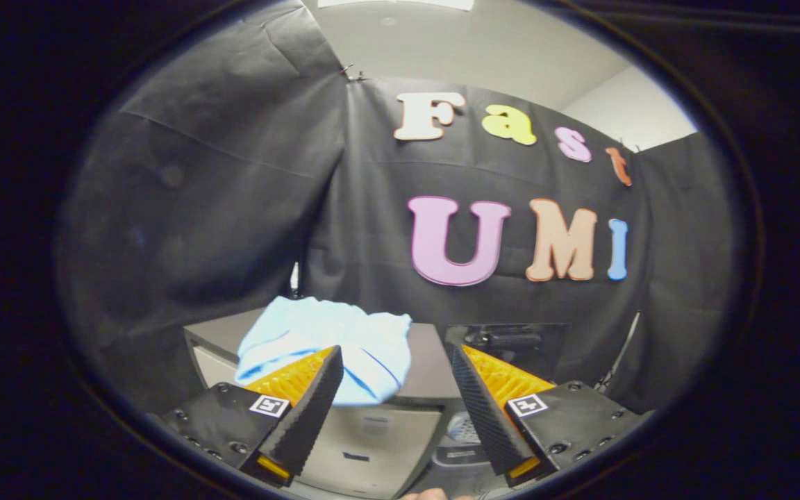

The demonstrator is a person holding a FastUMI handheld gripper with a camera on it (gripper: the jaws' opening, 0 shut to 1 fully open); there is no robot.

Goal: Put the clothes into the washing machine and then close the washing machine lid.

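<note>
A light blue garment point(327, 347) lies bunched on top of a grey cabinet point(428, 375), just beyond my left finger point(303, 410), which overlaps its near edge. My gripper point(394, 361) is open, with a wide gap between the fingers and nothing held. Low between the fingers, a rounded grey part of the washing machine point(462, 434) shows, with a pale perforated surface inside it. Whether its lid is open or down I cannot tell.
A pale front panel point(372, 437) of the cabinet faces me below the garment. Black equipment point(511, 340) sits at the back beyond the right finger. Black cloth walls close the booth behind and on the left. A fingertip of a person point(431, 494) shows below the fingers.
</note>
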